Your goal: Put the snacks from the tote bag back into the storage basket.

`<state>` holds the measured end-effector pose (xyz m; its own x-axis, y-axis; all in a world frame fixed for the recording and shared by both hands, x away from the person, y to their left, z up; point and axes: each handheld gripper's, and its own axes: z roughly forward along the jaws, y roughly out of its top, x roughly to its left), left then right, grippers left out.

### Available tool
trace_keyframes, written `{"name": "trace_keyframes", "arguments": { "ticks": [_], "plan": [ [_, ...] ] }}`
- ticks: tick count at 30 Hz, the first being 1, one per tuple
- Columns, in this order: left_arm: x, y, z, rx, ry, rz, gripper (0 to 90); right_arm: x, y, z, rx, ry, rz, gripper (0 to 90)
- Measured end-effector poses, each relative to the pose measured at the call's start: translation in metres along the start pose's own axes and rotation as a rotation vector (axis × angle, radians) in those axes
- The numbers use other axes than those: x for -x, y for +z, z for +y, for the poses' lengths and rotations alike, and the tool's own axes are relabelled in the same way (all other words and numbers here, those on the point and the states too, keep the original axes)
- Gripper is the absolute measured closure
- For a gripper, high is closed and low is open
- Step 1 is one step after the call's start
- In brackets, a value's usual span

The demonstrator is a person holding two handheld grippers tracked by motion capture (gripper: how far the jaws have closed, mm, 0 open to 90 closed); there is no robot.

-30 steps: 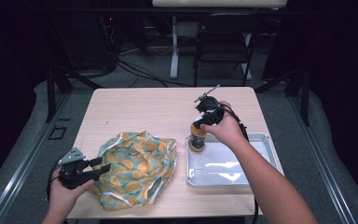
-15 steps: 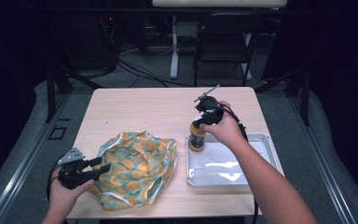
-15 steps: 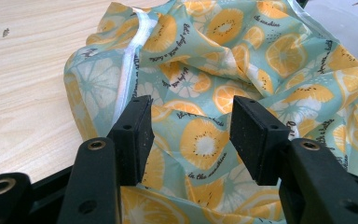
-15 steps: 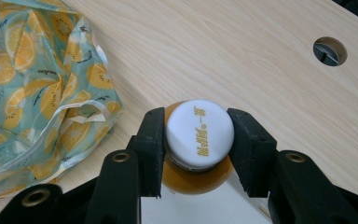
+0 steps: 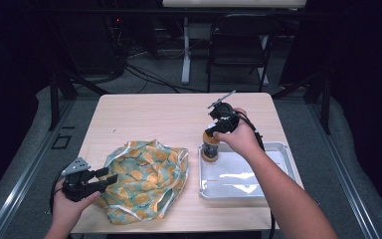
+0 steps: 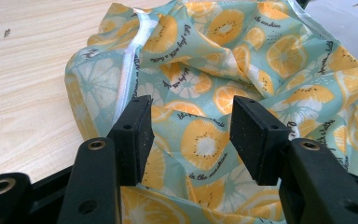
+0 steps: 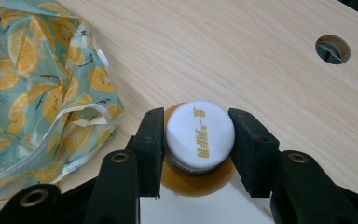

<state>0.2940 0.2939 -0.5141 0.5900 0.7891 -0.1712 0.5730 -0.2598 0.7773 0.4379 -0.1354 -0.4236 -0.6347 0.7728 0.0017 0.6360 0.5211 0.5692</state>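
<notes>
**Right gripper clamping bottle cap at tray corner, left gripper open over bag**

Right gripper [image 5: 218, 130] is pointing down onto the bottle [image 5: 210, 148]. In the right gripper view both pads are pressing the sides of the white cap [image 7: 199, 135], so the jaws are gripping the cap; amber body is showing underneath. Bottle is standing upright in the near-left corner of the white tray [image 5: 283, 149], which is sitting on the right side of the wooden table [image 5: 154, 114].

Left gripper [image 5: 107, 180] is lying low at the table's front-left edge, jaws pointing at the fruit-print bag [image 5: 146, 181]. In the left gripper view the jaws are standing apart with bag fabric [image 6: 205, 116] showing between and beyond them, pads not pinching anything. Bag is lying crumpled just left of the tray, white drawstring trim showing along its edge.
</notes>
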Motion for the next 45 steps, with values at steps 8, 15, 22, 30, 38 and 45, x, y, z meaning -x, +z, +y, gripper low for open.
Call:
{"name": "trace_keyframes", "arguments": {
  "ticks": [8,15,22,30,38,45],
  "plan": [
    [-0.0001,-0.0005,-0.0004,0.005,-0.003,0.004,49.0,0.003,0.0019,-0.0005,0.015,0.018,-0.023,44.4],
    [-0.0006,-0.0008,-0.0003,0.004,-0.001,0.005,48.9,0.0047,-0.0005,-0.0012,0.032,0.034,-0.021,41.4],
    [-0.0006,-0.001,-0.0006,0.003,0.0,0.004,48.9,0.0058,-0.0025,-0.0033,0.044,0.045,-0.02,40.7],
    [-0.0011,-0.0018,-0.0007,0.001,-0.004,0.004,48.8,0.0061,-0.0041,-0.0032,0.061,0.049,-0.022,40.5],
    [-0.0012,-0.0019,-0.0008,0.003,-0.003,0.007,48.8,0.005,-0.0037,-0.0028,0.065,0.049,-0.017,40.4],
    [-0.0012,-0.0019,-0.001,0.008,-0.003,0.01,48.9,0.0035,-0.0064,-0.0026,0.073,0.046,-0.015,40.4]
  ]
}}
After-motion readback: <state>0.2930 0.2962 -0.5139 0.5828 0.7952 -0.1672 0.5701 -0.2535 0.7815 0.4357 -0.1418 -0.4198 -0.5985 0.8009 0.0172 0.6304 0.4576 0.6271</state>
